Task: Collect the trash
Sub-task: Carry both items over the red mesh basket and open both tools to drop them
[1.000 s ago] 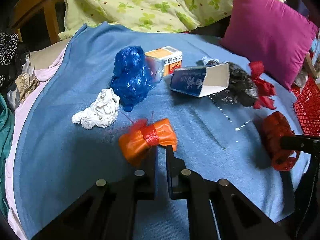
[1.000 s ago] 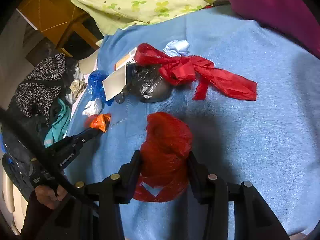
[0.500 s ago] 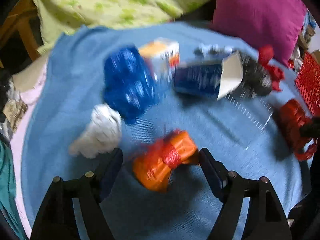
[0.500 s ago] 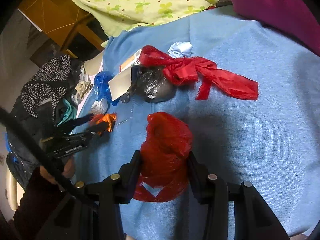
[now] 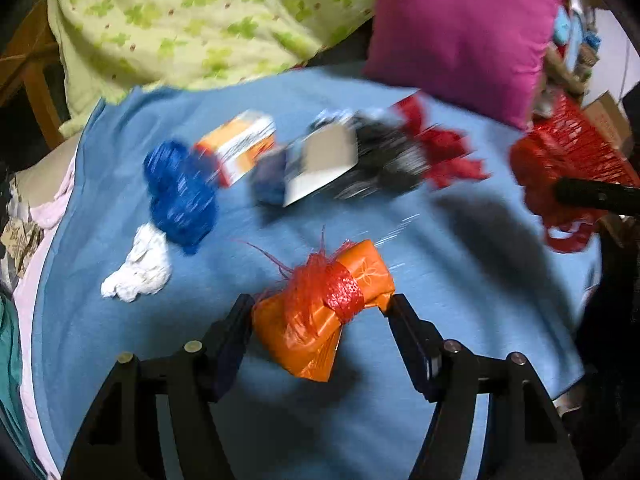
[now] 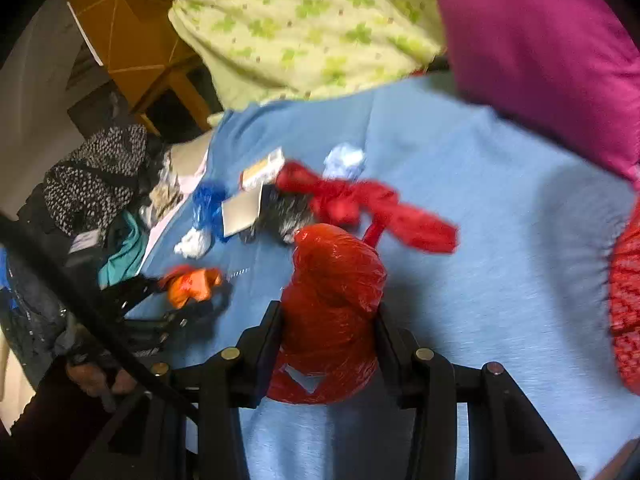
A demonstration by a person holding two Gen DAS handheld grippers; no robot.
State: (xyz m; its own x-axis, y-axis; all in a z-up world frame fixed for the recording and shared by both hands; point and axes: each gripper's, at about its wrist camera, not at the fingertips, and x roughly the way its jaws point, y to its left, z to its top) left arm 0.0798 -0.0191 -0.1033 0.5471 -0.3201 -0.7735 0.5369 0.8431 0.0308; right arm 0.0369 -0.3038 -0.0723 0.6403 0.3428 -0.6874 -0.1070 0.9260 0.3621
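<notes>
An orange bag bundle tied with red mesh [image 5: 324,316] sits between the fingers of my left gripper [image 5: 322,310]; both fingers touch its ends and it looks lifted off the blue blanket [image 5: 460,280]. It also shows in the right wrist view [image 6: 192,284]. My right gripper [image 6: 330,312] is shut on a red plastic bag [image 6: 332,300] and holds it above the blanket; this bag shows in the left wrist view [image 5: 548,184]. On the blanket lie a blue bag [image 5: 180,196], white crumpled paper [image 5: 138,272], an orange-white box [image 5: 236,148], a carton [image 5: 316,164], a black bag [image 5: 384,160] and a red ribbon bag [image 5: 440,148].
A red mesh basket [image 5: 580,144] stands at the right edge, also in the right wrist view [image 6: 628,304]. A magenta cushion [image 5: 460,36] and a green floral quilt [image 5: 192,20] lie at the back. Clothes [image 6: 96,172] pile up on the left.
My left gripper opened, moved forward around the orange bundle and closed on its ends. My right gripper lifted the red bag and swung toward the red basket.
</notes>
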